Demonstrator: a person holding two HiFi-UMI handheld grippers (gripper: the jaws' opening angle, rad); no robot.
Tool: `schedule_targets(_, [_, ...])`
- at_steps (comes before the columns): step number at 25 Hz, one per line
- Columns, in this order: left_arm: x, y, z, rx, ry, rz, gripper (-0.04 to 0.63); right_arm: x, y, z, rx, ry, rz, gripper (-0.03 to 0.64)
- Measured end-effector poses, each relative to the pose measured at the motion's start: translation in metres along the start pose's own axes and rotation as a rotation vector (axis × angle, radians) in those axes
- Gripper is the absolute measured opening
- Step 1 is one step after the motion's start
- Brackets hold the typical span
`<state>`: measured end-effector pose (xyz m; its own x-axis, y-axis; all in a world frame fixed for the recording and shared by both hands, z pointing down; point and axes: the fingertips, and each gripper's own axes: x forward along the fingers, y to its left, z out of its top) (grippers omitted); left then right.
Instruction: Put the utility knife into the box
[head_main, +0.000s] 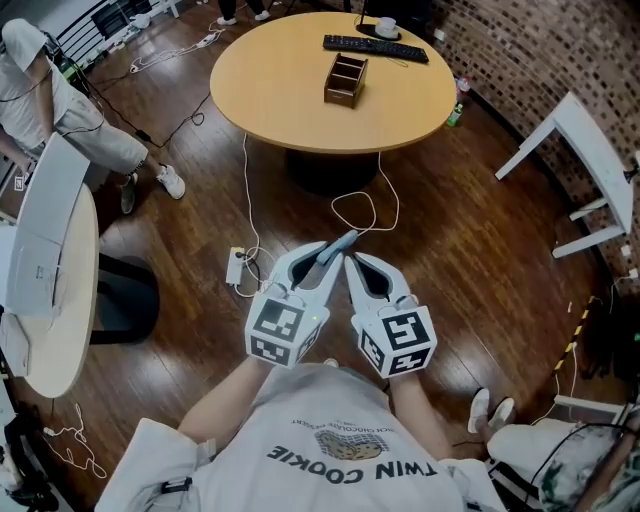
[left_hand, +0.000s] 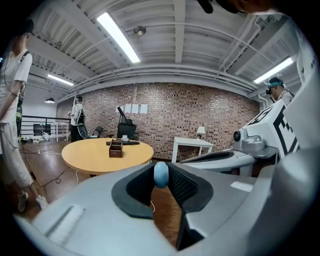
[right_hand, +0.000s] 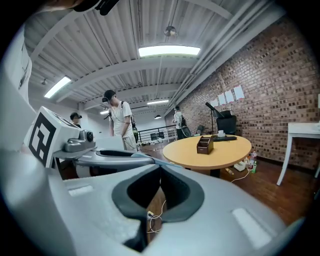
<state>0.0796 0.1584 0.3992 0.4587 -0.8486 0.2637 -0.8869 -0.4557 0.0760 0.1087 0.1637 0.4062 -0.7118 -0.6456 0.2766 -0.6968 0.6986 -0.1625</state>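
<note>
Two claws sat out in front of me, close together, their tips almost meeting above the dark wooden floor (head_main: 470, 260). My left claw (head_main: 322, 262) was clenched on the utility knife (left_hand: 161, 175), whose rounded blue end stood up between the black pads (left_hand: 186, 186). In the head view the knife's grey-blue body stuck forward past the jaw tips and slanted toward my right claw (head_main: 353, 264). That right claw had its jaws pressed together at the tips, with nothing between them. The box (head_main: 345, 80), small, brown and wooden with open compartments, sat on the round wooden table (head_main: 270, 90), well apart from both claws. A black keyboard (head_main: 375, 47) and a white cup (head_main: 386, 27) lay beyond it. A white cable (head_main: 365, 205) looped over the floor between my claws and the table.
</note>
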Motion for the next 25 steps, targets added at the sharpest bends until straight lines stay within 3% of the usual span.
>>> schedule_targets(17, [0.05,0.173,0.038,-0.02,-0.012,-0.079,0.077,0.167,-0.002,0.065,-0.016,0.013,-0.117,0.003])
schedule_targets(25, [0.064,0.229,0.045,-0.014,-0.019,-0.094,0.077,0.226,-0.005,0.081,-0.016,0.02,-0.141,0.003])
